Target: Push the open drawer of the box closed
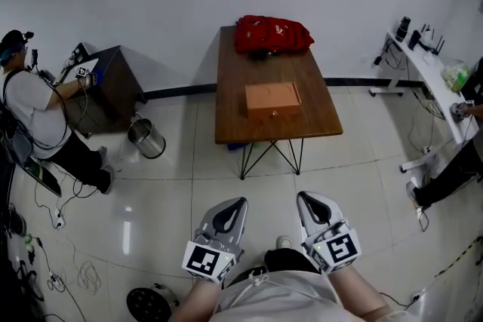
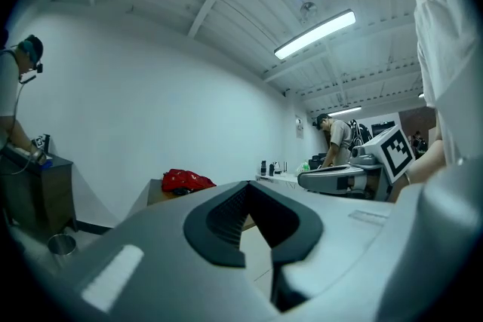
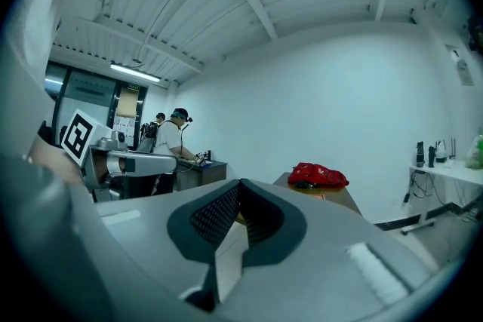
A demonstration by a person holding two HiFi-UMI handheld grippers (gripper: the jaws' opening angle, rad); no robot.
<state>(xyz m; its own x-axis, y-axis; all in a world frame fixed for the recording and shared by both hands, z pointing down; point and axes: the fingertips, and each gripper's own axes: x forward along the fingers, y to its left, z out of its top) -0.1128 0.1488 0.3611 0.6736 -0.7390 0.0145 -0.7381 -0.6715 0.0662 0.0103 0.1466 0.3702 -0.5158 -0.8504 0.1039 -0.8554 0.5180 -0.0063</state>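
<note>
The orange-brown box [image 1: 272, 99] sits on the near half of a brown wooden table [image 1: 234, 87], far ahead of me. Its front face with a small knob [image 1: 273, 114] points toward me; how far the drawer stands out is too small to tell. My left gripper [image 1: 235, 201] and right gripper [image 1: 306, 196] are held close to my body over the floor, well short of the table. Both are shut with nothing between the jaws. In the left gripper view the left gripper [image 2: 247, 185] has its jaw tips touching; likewise the right gripper [image 3: 240, 182] in the right gripper view.
A red bag [image 1: 272, 34] lies at the table's far end. A metal bin [image 1: 146, 138] stands on the floor to the left, near a seated person [image 1: 38, 117] at a dark cabinet [image 1: 113, 79]. A white desk [image 1: 430, 75] and another person [image 1: 464, 154] are at the right. Cables litter the left floor.
</note>
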